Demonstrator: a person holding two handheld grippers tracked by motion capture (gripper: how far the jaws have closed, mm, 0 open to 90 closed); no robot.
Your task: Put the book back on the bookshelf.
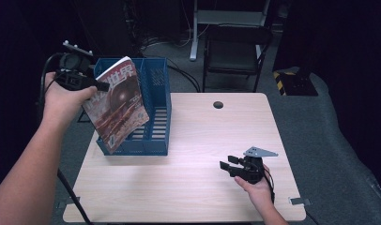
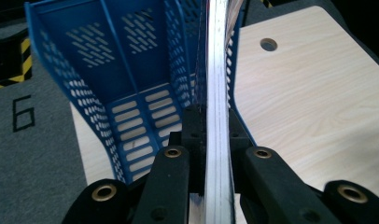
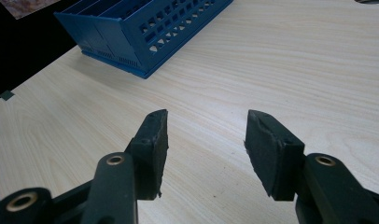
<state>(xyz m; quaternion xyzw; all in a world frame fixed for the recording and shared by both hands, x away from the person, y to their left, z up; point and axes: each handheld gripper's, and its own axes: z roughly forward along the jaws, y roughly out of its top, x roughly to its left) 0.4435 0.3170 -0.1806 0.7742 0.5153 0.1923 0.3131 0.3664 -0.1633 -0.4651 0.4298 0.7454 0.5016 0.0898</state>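
Left gripper [image 1: 102,86] clamped on magazine [image 1: 118,105] above blue rack [image 1: 156,140], 10 o'clock; next lower into slot; right gripper [image 3: 206,140] idle, jaws apart

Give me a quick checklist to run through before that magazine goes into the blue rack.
1. Grip on the magazine: left hand-held gripper clamped on its edge. Ok.
2. Magazine in a slot: it hangs tilted in front of the blue file rack, lower corner below the rack's front edge. Not ok.
3. Slots free: the compartments seen in the left gripper view look empty. Ok.
4. Right hand-held gripper out of the way: open, holding nothing, low over the table, away from the rack. Ok.
5. Rack steady on the table: nothing holds it. Cannot tell.
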